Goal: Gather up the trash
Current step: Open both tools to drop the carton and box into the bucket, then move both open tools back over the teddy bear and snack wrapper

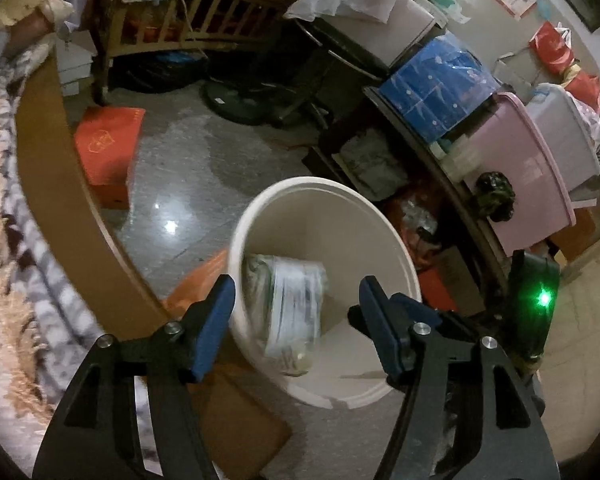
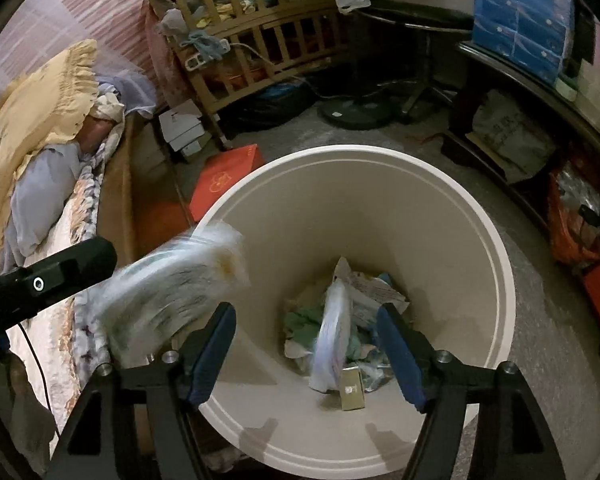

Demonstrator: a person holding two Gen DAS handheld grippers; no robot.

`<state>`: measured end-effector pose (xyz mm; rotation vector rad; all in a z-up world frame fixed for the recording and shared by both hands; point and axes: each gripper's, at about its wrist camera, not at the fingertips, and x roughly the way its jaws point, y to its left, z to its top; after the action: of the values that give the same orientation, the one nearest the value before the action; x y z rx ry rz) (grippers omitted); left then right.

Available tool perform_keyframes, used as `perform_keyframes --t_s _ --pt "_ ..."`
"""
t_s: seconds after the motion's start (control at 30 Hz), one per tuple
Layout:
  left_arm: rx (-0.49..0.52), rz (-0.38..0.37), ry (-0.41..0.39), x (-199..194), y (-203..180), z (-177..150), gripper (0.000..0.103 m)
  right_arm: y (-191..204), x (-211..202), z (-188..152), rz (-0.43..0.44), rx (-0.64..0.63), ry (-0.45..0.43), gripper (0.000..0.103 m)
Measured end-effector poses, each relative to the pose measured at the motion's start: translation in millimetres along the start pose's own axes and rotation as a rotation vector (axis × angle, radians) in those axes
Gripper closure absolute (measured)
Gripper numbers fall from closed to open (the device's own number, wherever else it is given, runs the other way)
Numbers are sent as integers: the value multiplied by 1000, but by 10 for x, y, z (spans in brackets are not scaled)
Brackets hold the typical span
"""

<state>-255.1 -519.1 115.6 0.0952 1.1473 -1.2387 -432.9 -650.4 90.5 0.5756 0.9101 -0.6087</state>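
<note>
The round cream plastic waste bin (image 2: 496, 240) stands on the grey stone floor (image 1: 204, 176), filling the middle of the right wrist view. Both tools hang over its mouth with nothing between their blue pads: the left gripper (image 1: 296, 320) has its jaws apart, and so does the right gripper (image 2: 306, 344).

A crumpled clear plastic wrapper with printed lines (image 2: 172, 292) blurs at the 9 o'clock side of the bin's rim, and in the left wrist view it (image 1: 292, 312) lies within the bin's opening, free of any grip. A second whitish crumpled wrapper (image 2: 332, 340) streaks down at the centre, above a heap of paper and green scraps (image 2: 364, 304) on the bottom. A small tan card box (image 2: 353, 392) rests at 6 o'clock of that heap.

Both wrappers look thin, light and limp, likely slippery film that crushes without harm; they would drift rather than drop straight. Pinching a bunched fold, not a flat face, should hold best.

The print on the wrappers is too smeared to read. At 11 o'clock from the bin lies a flat red cardboard box with a gold emblem (image 2: 224, 180), its characters illegible.
</note>
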Motion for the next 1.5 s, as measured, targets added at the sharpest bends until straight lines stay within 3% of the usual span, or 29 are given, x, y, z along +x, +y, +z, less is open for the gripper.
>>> perform_keyframes --t_s 0.23,0.5,0.83,1.2,1.37,1.5 --pt "-25 53 -34 -248 267 -84 40 225 -26 -3 18 -33 -1 33" --pt "-50 254 -115 -703 790 -274 40 719 -2 -8 94 -92 -7 33" --pt "-125 432 -164 -1268 1629 -577 40 1858 256 -54 228 -260 47 31" --pt "-308 630 -239 -2206 2966 -958 40 3263 667 -209 370 -470 126 29" --pt "-363 634 -257 -2538 3554 -1021 40 3797 863 -227 404 -534 156 29" --pt "-258 611 -213 -2612 3836 -1022 39 4122 984 -225 409 -584 176 29"
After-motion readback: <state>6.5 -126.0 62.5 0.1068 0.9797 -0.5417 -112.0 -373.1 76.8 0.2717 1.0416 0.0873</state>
